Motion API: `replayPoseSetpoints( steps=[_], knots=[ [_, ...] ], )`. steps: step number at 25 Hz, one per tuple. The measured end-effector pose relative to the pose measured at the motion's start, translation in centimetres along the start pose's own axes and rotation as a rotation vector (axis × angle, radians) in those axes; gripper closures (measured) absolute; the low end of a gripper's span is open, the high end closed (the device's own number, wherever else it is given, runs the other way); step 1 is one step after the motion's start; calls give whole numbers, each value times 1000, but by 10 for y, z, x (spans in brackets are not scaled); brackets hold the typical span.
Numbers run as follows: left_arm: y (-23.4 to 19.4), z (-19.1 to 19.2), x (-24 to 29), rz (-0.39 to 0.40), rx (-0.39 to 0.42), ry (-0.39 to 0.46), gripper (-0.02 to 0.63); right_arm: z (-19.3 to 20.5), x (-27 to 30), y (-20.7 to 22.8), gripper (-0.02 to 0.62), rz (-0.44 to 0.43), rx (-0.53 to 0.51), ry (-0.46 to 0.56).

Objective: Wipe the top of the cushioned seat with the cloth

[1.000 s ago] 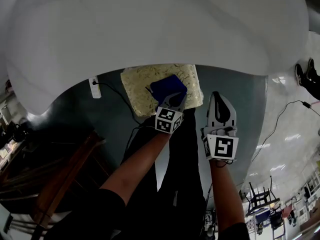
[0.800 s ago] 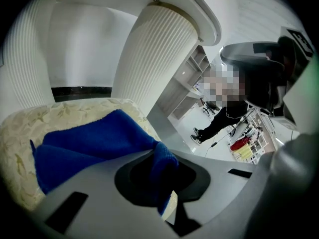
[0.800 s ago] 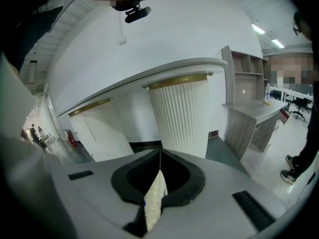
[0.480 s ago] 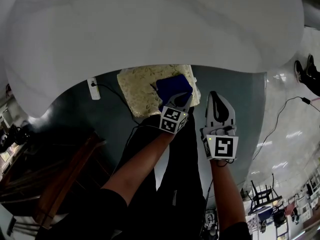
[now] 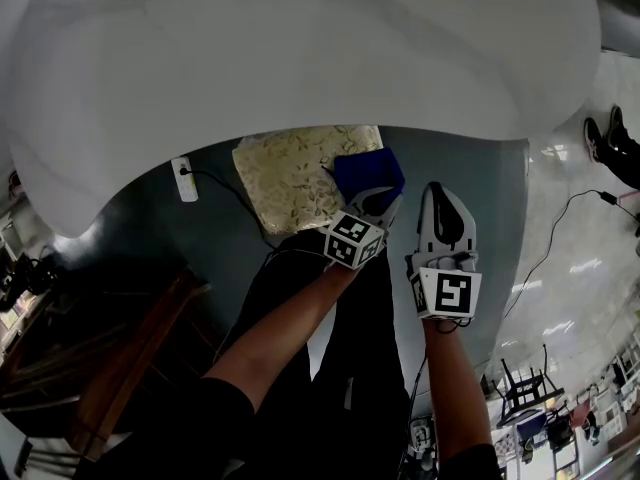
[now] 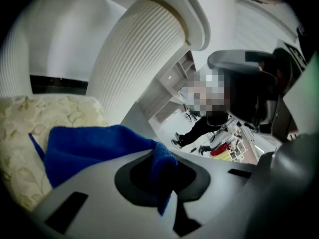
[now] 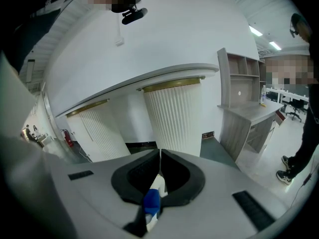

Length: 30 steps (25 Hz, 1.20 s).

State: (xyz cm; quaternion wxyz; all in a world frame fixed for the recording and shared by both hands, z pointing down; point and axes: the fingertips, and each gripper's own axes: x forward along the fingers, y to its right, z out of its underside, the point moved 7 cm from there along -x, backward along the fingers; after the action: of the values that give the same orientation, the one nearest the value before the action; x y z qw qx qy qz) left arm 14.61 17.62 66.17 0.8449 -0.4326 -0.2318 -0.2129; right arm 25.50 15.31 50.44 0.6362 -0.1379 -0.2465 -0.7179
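Note:
The cushioned seat [image 5: 295, 173] is cream with a leaf pattern and lies below the white curved wall in the head view. A blue cloth [image 5: 368, 171] rests on its right edge, with my left gripper [image 5: 374, 202] shut on it. In the left gripper view the cloth [image 6: 94, 148] spreads over the cushion [image 6: 30, 118], and a fold is pinched between the jaws of the left gripper [image 6: 162, 171]. My right gripper [image 5: 443, 218] hovers to the right of the seat over the grey floor. Seen in its own view, the right gripper [image 7: 159, 158] has its jaws shut together, off the cloth.
A white curved ribbed wall [image 5: 300, 58] rises behind the seat. A power strip [image 5: 182, 178] with a cable lies to the seat's left. Dark wooden furniture [image 5: 130, 348] stands at lower left. A person's shoes [image 5: 610, 138] and a floor cable [image 5: 565, 223] are at right.
My left gripper has dragged the blue cloth rightward across the cushion, from its middle to its right edge. The right gripper has barely moved.

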Motion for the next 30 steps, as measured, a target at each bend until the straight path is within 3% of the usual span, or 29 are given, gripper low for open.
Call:
replayPoseSetpoints(
  steps=[9, 17, 22, 30],
  knots=[
    [36, -69, -97, 59, 111, 187, 570, -36, -30, -29, 557, 3, -40, 20],
    [72, -128, -237, 38, 216, 319, 569, -114, -75, -99, 557, -101, -63, 98],
    [98, -164, -357, -73, 271, 419, 569, -179, -101, -172, 557, -175, -110, 139],
    [137, -196, -525, -308, 273, 656, 569, -258, -146, -288, 557, -366, -186, 172]
  ],
)
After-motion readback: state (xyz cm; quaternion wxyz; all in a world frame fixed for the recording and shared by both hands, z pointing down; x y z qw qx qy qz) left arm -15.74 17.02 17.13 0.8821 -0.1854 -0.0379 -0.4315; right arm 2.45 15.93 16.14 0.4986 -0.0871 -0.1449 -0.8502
